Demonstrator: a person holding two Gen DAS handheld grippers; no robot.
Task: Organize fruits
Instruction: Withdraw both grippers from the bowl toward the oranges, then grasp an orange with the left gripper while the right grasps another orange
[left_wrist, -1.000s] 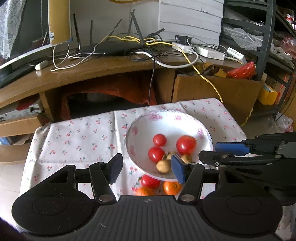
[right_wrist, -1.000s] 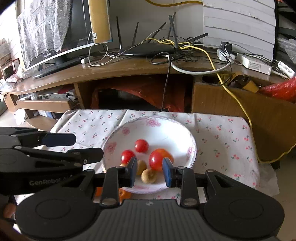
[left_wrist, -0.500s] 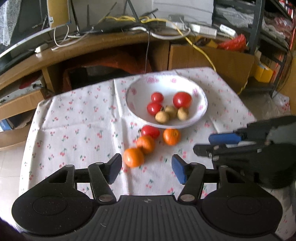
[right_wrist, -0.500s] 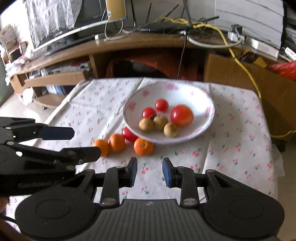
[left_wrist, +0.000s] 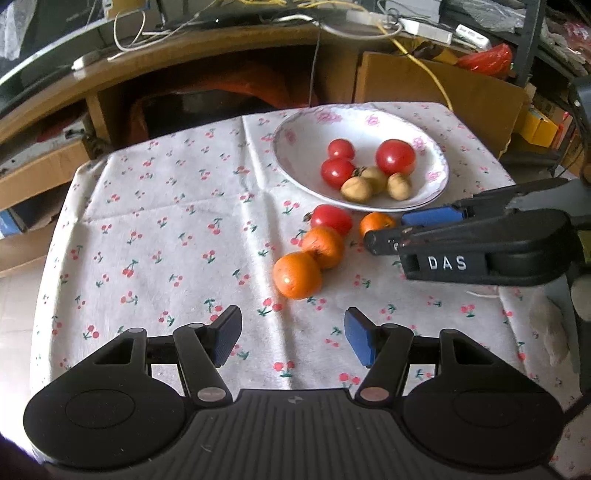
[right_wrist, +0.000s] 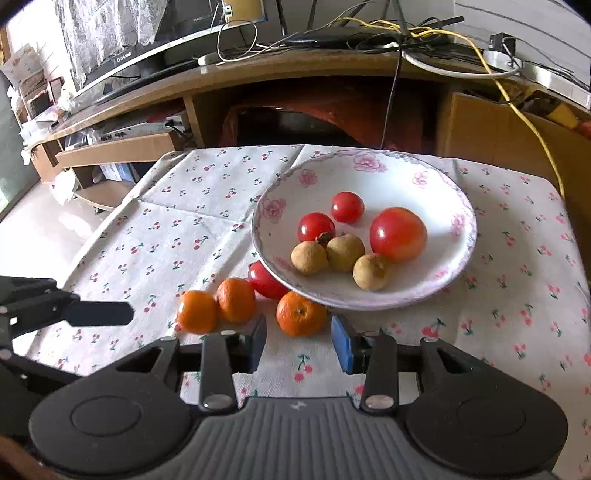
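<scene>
A white floral bowl (right_wrist: 388, 177) holds three tomatoes (right_wrist: 398, 233) and three brown longans (right_wrist: 344, 252). On the cherry-print cloth in front of it lie three oranges (left_wrist: 297, 275) and one loose tomato (left_wrist: 331, 219). My left gripper (left_wrist: 291, 332) hangs open over bare cloth, a little short of the nearest orange. My right gripper (right_wrist: 299, 341) is low over the cloth and its jaws are opening. The rightmost orange (right_wrist: 301, 314) sits at the mouth of the gap, with neither pad touching it. In the left wrist view the right gripper (left_wrist: 400, 229) reaches in from the right beside that orange (left_wrist: 376, 223).
Behind the small table stands a wooden desk (right_wrist: 295, 74) strewn with cables, with a dark opening below it. A cardboard panel (left_wrist: 443, 92) and shelving are at the back right. The cloth (left_wrist: 166, 221) is bare on the left; its edges drop to the floor.
Both grippers have sunk and tipped down toward the cloth, bringing the oranges and the loose tomato into full view. The right jaws stand wider than before. No fruit has moved.
</scene>
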